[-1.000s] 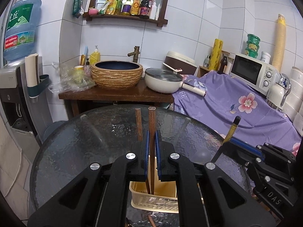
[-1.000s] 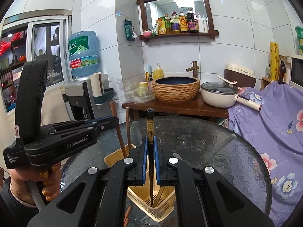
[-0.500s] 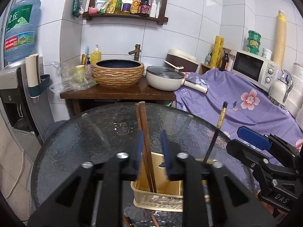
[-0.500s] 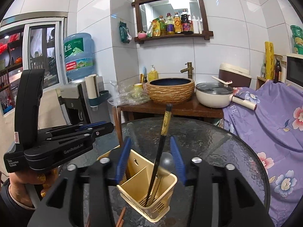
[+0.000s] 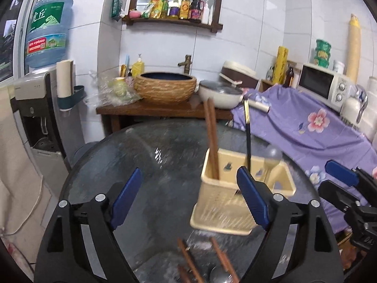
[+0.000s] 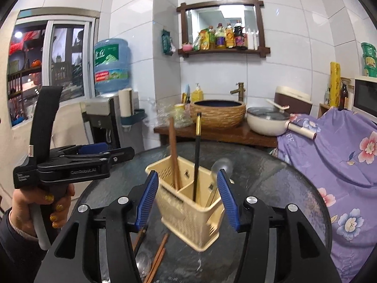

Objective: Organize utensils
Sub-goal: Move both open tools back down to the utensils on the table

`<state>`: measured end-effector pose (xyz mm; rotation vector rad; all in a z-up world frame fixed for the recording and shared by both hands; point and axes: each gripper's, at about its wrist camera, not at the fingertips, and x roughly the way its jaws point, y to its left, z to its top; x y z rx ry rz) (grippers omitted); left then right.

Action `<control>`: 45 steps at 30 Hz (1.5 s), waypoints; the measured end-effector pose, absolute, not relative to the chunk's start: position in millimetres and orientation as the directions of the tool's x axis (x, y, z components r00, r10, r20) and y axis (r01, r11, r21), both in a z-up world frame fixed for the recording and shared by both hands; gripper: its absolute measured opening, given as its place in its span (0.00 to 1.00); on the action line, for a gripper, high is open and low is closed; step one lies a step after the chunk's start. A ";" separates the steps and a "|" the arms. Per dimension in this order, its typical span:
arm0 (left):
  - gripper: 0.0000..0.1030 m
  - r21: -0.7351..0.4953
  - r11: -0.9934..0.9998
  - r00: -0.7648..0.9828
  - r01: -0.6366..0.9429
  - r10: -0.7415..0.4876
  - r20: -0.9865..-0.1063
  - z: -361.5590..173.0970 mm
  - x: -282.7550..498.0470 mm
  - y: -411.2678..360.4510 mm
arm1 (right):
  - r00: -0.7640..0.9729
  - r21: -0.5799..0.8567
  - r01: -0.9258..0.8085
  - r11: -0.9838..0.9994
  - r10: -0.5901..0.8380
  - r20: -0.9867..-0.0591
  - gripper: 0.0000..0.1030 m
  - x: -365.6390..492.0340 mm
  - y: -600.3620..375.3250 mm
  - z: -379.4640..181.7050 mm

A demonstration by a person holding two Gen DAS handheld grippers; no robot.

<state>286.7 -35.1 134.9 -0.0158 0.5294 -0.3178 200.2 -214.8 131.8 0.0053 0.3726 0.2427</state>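
Left wrist view
Left gripper: jaws opening wide, nothing between the pads; it hangs over the glass table, to the left of the caddy.
Utensil caddy: cream plastic, standing upright on the table so that tall pieces lean inside it.
Brown chopsticks: upright in the caddy's left compartment.
Black chopstick: upright in the middle compartment, free of any pad.
Loose chopsticks: lying flat at the near table edge, likely next to sort.

Right wrist view
Right gripper: jaws opening, astride the caddy without pressing it.
Spoon: bowl up in the right compartment.
Person's hand: wrapped round the other gripper's handle.
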 end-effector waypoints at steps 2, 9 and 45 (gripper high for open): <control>0.80 -0.080 0.955 0.798 0.285 -0.282 -0.533 119.2 281.2 -29.1 | 0.883 0.052 -0.252 0.966 0.251 -0.397 0.50 196.7 -208.2 120.7; 0.66 -0.041 0.964 0.732 0.262 -0.226 -0.642 69.3 263.3 -14.2 | 0.778 0.064 -0.265 0.962 0.252 -0.576 0.50 201.7 -186.2 65.2; 0.34 -0.057 0.945 0.551 0.322 -0.236 -0.800 -19.3 223.3 -30.5 | 0.513 0.103 -0.217 0.971 0.204 -0.834 0.23 212.8 -152.8 -23.1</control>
